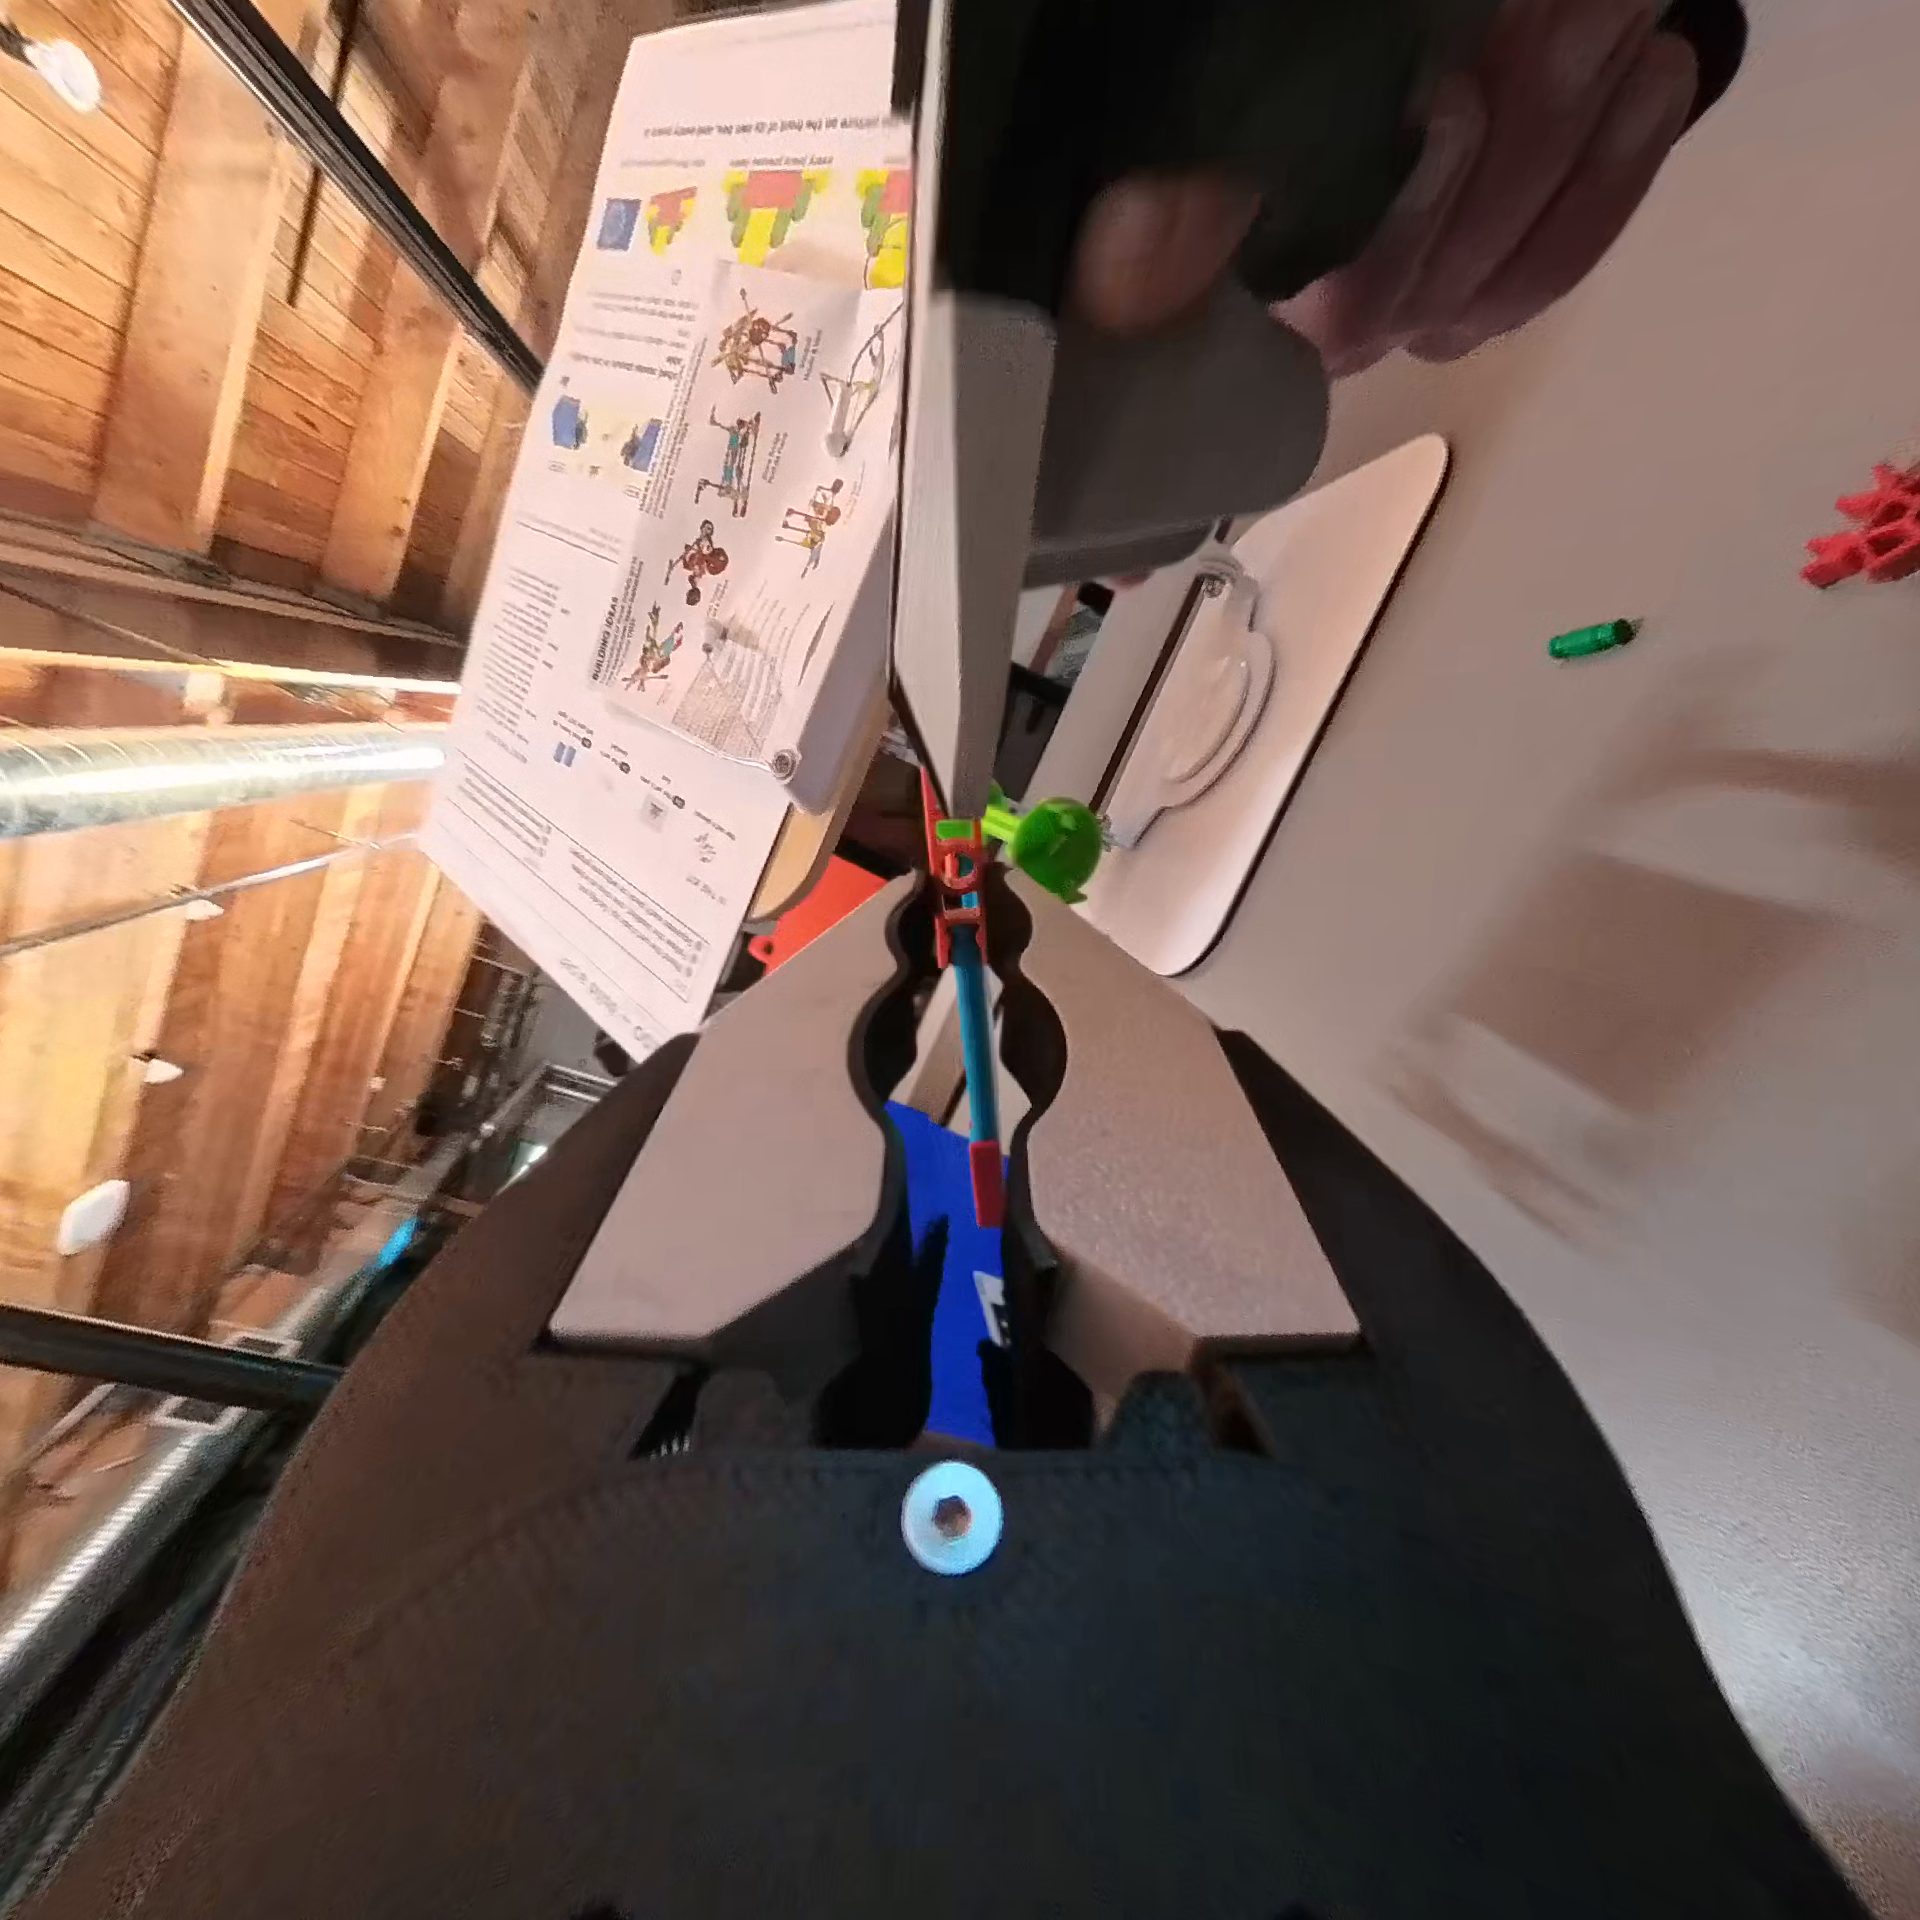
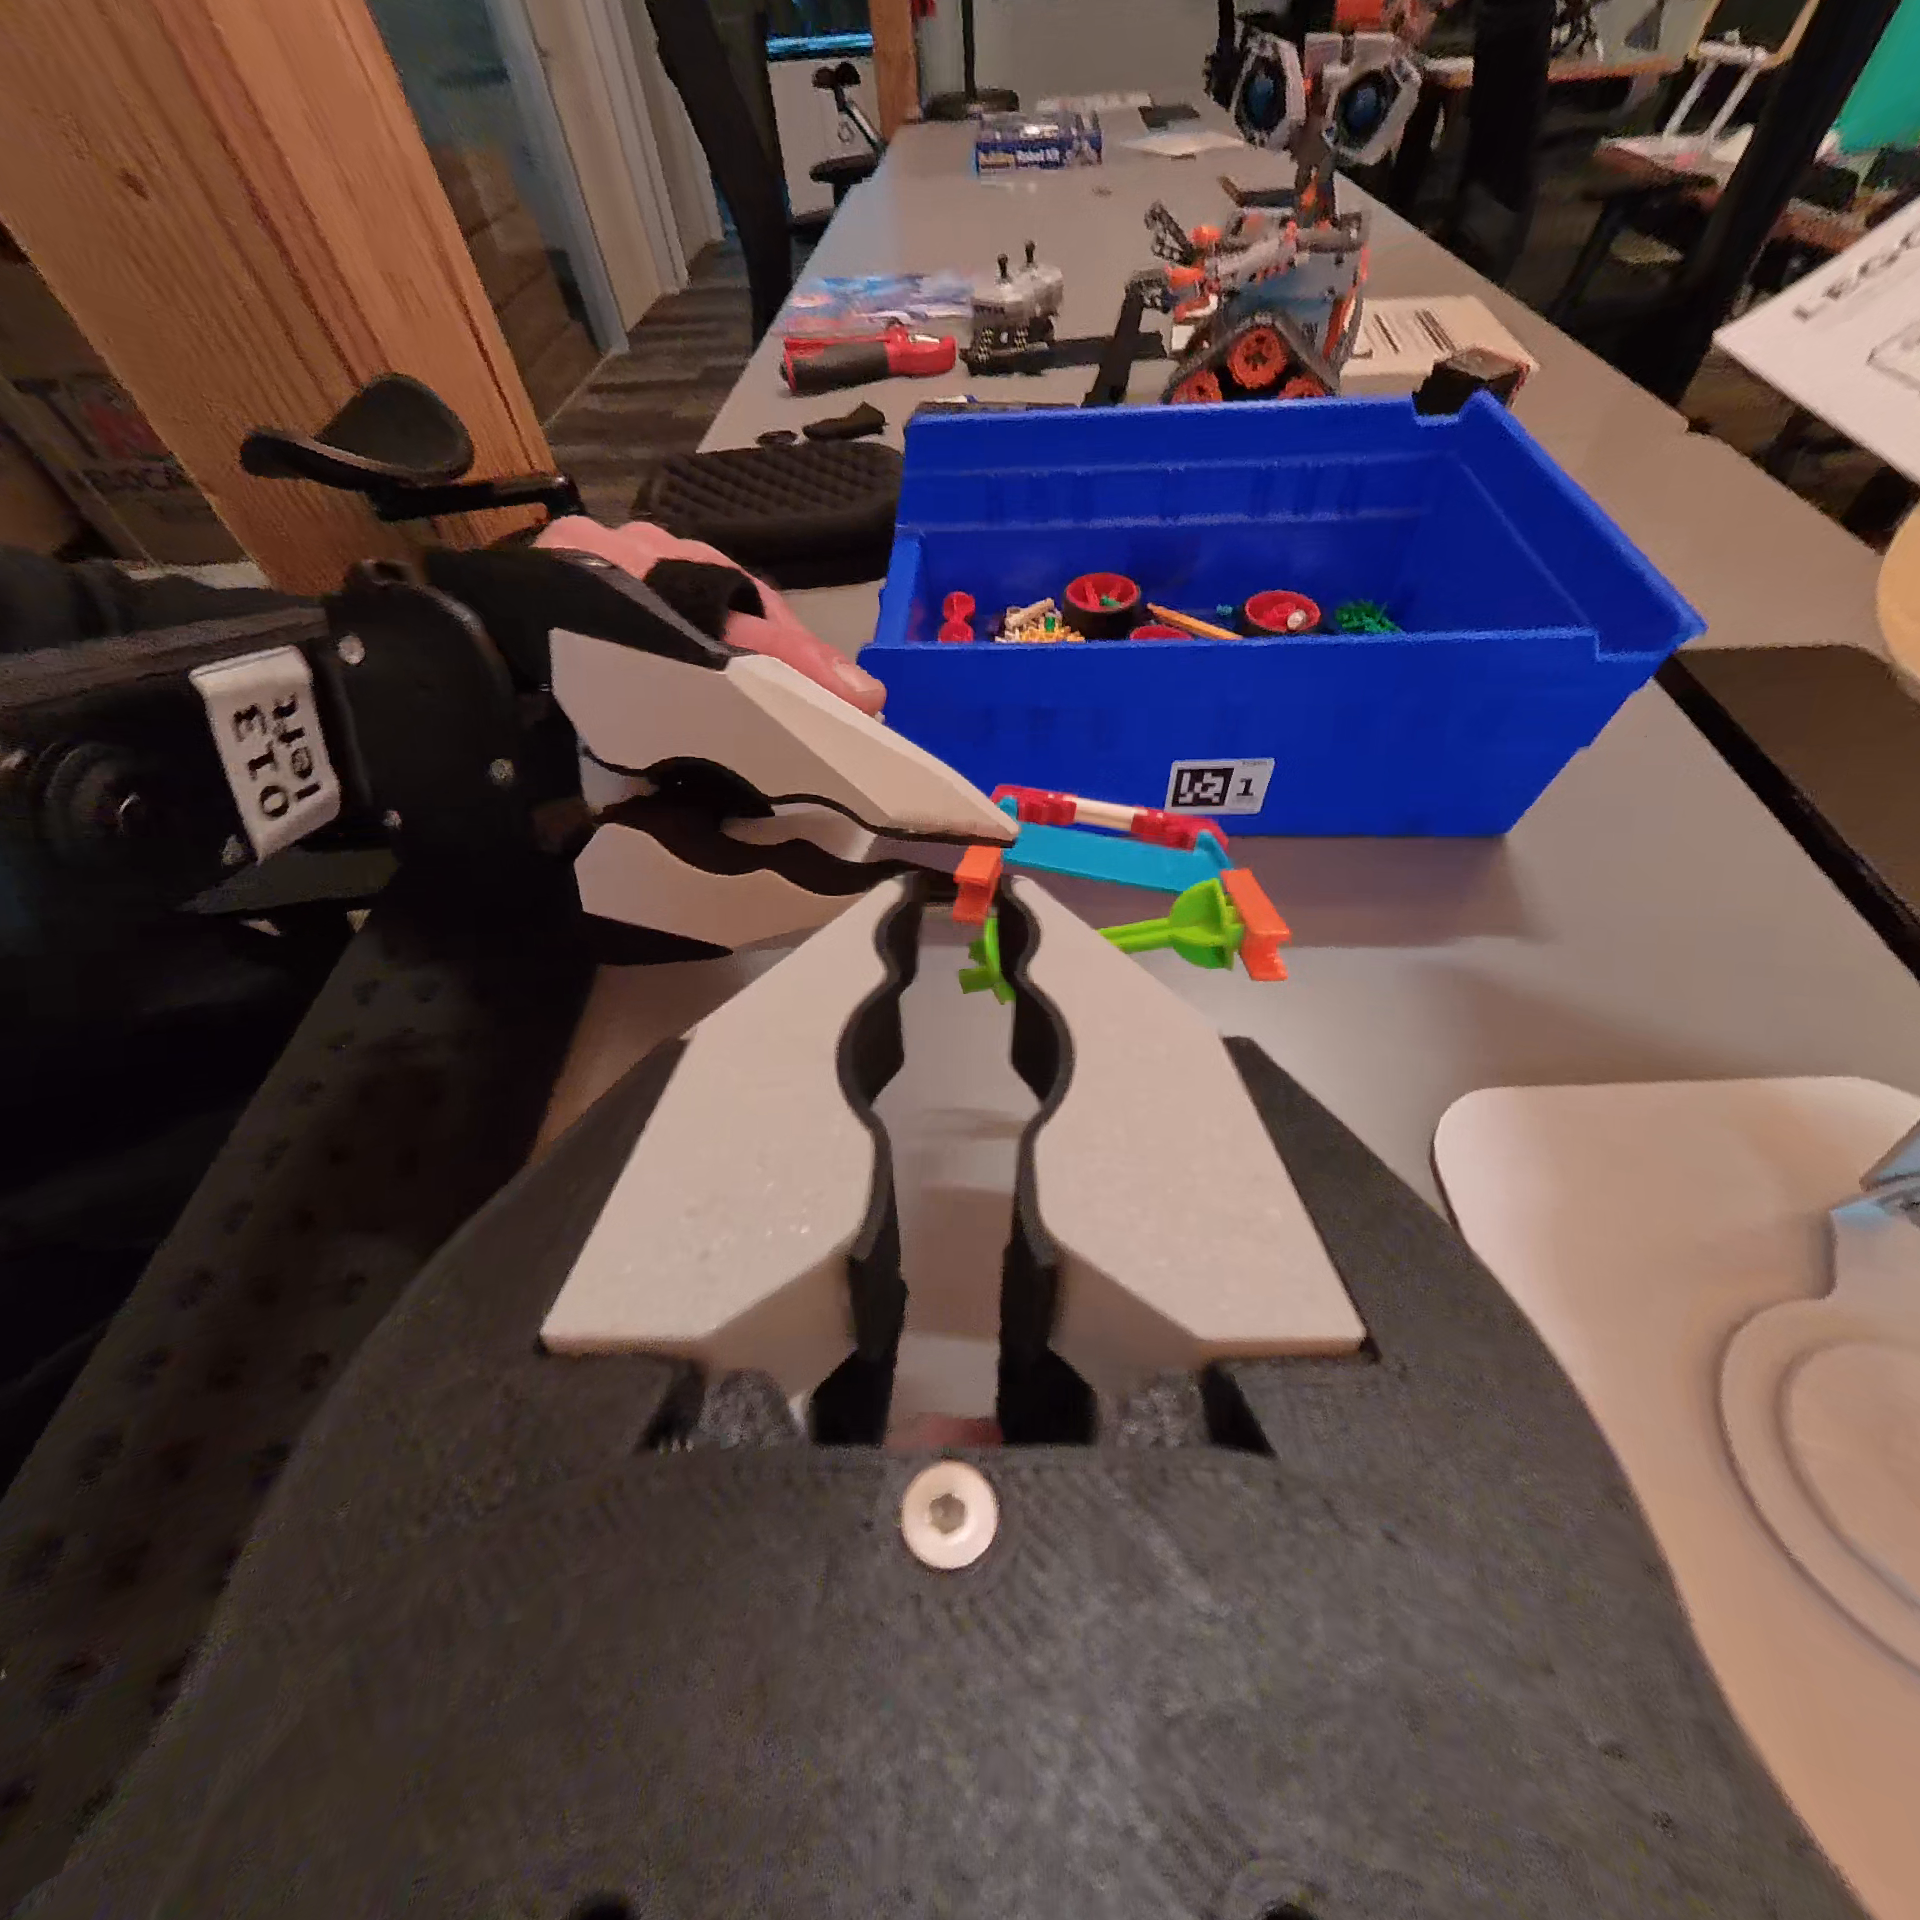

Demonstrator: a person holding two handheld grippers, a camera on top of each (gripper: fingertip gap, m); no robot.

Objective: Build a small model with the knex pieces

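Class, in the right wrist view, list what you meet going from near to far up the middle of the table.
Right gripper → toy frame → blue bin → tracked robot model

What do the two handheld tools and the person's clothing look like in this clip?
Both tools match: the right tool and the left tool each have a black textured printed body, a silver hex screw at the centre, and two pale grey wedge fingers with wavy black inner pads. The left carries a white label. A dark sleeve shows.
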